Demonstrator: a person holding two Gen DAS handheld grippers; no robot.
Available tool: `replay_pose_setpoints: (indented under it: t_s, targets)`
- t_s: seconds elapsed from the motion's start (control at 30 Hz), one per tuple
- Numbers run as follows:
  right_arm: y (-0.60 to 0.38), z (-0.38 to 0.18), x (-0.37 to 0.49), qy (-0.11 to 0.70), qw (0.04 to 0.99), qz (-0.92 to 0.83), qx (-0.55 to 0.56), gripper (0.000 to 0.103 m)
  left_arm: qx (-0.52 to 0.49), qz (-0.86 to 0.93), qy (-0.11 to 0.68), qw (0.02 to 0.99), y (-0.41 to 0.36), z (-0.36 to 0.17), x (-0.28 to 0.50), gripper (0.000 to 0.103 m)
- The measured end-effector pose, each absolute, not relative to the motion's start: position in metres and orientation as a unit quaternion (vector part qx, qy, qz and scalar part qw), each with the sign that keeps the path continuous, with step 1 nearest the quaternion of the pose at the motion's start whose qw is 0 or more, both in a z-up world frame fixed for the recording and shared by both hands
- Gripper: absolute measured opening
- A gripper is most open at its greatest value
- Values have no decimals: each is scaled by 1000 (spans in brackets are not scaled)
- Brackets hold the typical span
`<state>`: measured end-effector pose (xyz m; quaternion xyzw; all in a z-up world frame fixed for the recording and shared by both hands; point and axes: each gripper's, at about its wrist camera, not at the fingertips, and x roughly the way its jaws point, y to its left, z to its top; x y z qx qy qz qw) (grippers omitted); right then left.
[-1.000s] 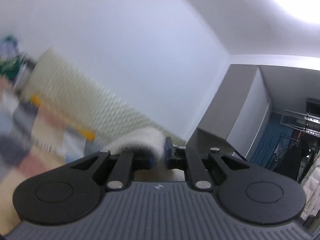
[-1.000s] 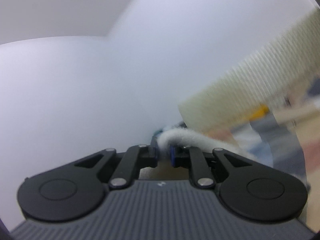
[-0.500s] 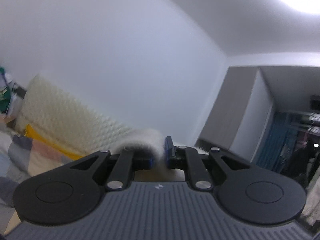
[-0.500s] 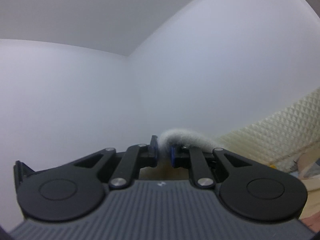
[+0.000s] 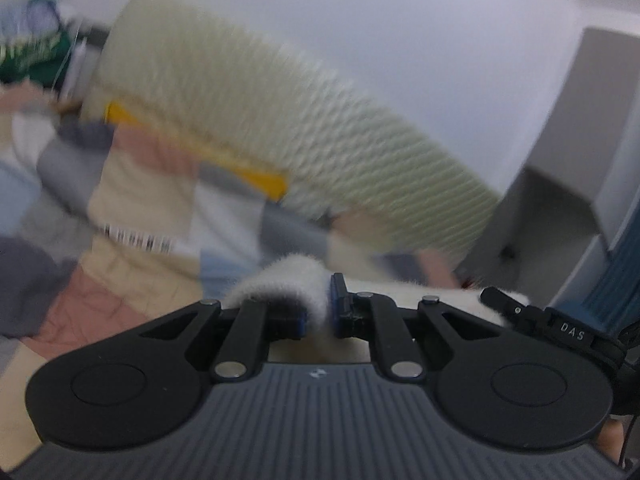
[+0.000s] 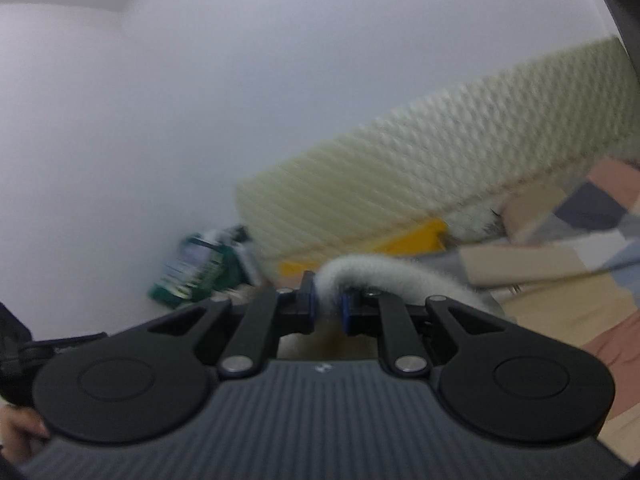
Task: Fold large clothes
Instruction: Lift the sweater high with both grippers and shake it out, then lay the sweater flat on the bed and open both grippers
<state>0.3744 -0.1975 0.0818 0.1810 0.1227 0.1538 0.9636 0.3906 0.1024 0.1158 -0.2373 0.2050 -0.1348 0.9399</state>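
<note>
Fleece garment (image 5: pixel 288 280), white and fuzzy, is pinched in both tools. Left tool (image 5: pixel 318 312) has its blue-padded jaws closed on a thick fold of it; the fabric humps up over the left finger and drapes off to the left, w/ more of it running rightward behind the tool toward the other tool's black tip marked DAS at the right edge. Right tool (image 6: pixel 326 308) likewise clamps a rolled edge of the garment (image 6: pixel 372 272), which arcs up from between the jaws and falls away to the right.

Behind both lies a bed w/ a patchwork quilt (image 5: pixel 132 208) in beige, pink, grey and blue blocks, plus a yellow strip (image 5: pixel 256 176) along its far edge. Cream quilted headboard (image 5: pixel 304 128) stands against the white wall (image 6: pixel 200 100); same headboard (image 6: pixel 460 152) shows in the right wrist view. Green-and-white package (image 6: pixel 192 272) sits in the corner by the wall, blurred. Both views smeared by motion, so finer detail can't be made out
</note>
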Motion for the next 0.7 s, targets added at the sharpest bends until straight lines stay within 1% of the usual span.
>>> replay_pose_setpoints:
  t_s: [0.1,0.2,0.4,0.5,0.63,0.7]
  targets:
    - [-191,23,455,164,958,130,195,15,-240,-125,249,930,103,45,459,14]
    - [-191,-21,489,195,954,116,194,15,-231,-121,279,924,101,-16,519,14]
    - [-188,-110,537,281,938,97,176,15,-225,-99,353,903,99,-114,597,14]
    - [-186,-145,554,306,930,91,182,15,-205,-91,371,901,94,-145,620,14]
    - [-183,-155,561,311,927,86,189,15,-216,-86,374,898,95,-148,617,16]
    - [-181,-152,558,311,929,84,184,15,-219,-94,378,894,95,-144,615,26]
